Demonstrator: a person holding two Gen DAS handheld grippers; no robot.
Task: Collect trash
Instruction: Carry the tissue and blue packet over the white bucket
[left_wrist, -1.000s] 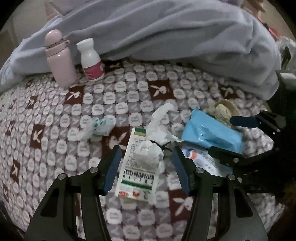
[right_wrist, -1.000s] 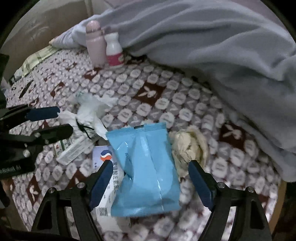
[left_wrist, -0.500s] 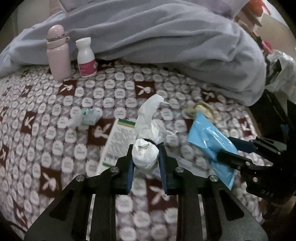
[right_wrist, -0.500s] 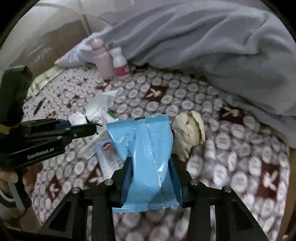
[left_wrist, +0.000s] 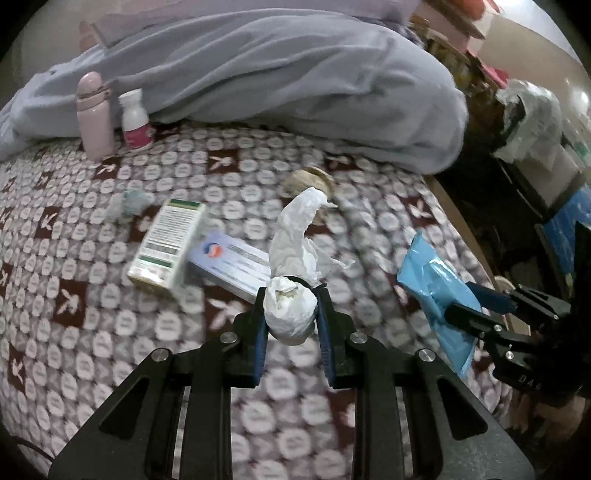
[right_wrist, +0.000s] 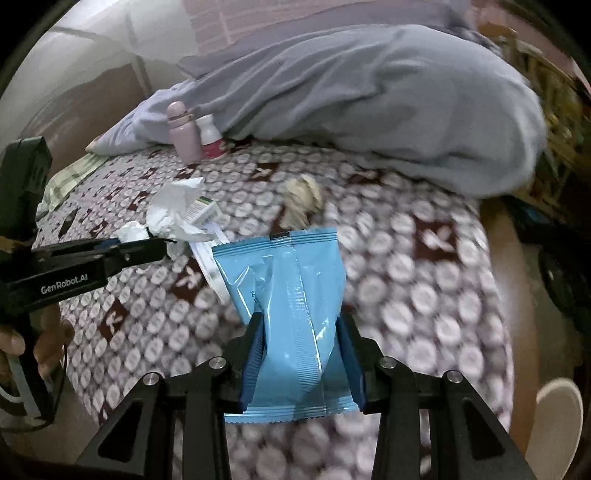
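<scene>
My left gripper (left_wrist: 291, 314) is shut on a crumpled white tissue (left_wrist: 290, 310) whose long tail (left_wrist: 301, 229) trails up; it hangs above the patterned bedspread (left_wrist: 110, 314). My right gripper (right_wrist: 300, 332) is shut on a blue plastic wrapper (right_wrist: 284, 288), lifted off the bed; it also shows in the left wrist view (left_wrist: 436, 295). On the bed lie a green-and-white carton (left_wrist: 168, 243), a flat blue-and-white box (left_wrist: 231, 264), a beige paper wad (right_wrist: 301, 197) and a small pale wrapper (left_wrist: 129, 203).
A pink bottle (left_wrist: 94, 116) and a white pill bottle (left_wrist: 135, 120) stand at the back by a bunched grey blanket (left_wrist: 295, 85). The bed edge (left_wrist: 458, 218) falls off on the right, with a dark bin lined in white plastic (left_wrist: 528, 122) beyond it.
Both grippers closed on their items, the left on the tissue and the right on the blue wrapper, then lifted them off the bed and swung right toward the bed edge.
</scene>
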